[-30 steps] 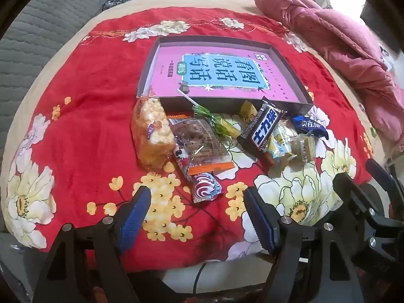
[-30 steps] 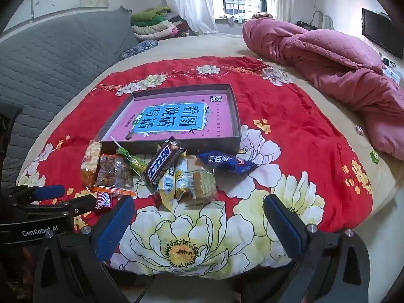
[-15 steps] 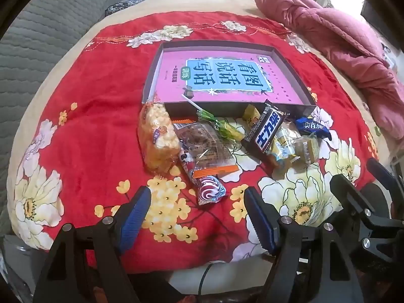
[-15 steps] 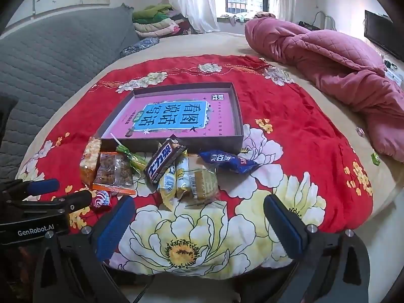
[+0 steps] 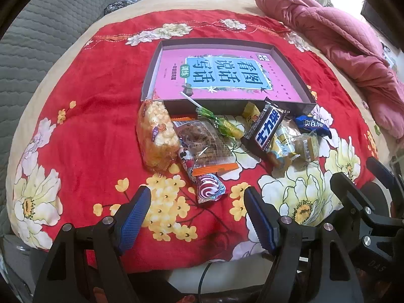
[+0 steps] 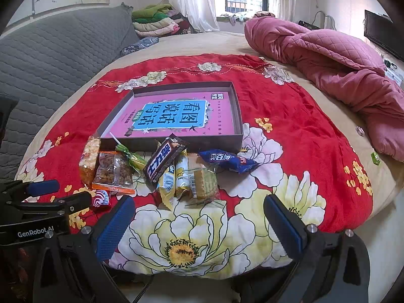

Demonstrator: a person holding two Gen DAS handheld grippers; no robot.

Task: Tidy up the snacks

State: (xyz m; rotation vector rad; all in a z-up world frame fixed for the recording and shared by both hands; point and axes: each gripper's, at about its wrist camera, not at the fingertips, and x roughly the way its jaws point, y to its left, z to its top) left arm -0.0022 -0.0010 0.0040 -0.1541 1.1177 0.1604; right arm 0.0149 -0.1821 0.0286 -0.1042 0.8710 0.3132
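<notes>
A pile of snacks lies on a red floral cloth (image 5: 88,116) just in front of a shallow dark box (image 5: 161,68) with a pink printed bottom. The pile holds a popcorn bag (image 5: 155,136), a brown snack pack (image 5: 204,146), a swirl candy (image 5: 209,188), a green lollipop (image 5: 222,123), a black chocolate bar (image 5: 267,131), yellow packs (image 6: 181,176) and a blue wrapper (image 5: 313,126). My left gripper (image 5: 197,212) is open and empty, just short of the swirl candy. My right gripper (image 6: 199,219) is open and empty, near the yellow packs.
The cloth covers a round bed (image 6: 202,43). A pink quilt (image 6: 328,55) is bunched at the right. A grey padded headboard (image 6: 50,50) stands at the left, with folded clothes (image 6: 156,22) behind. The near edge of the bed drops off below the grippers.
Both grippers have moved slightly forward toward the snack pile. The snacks have not moved and both grippers stay open.
</notes>
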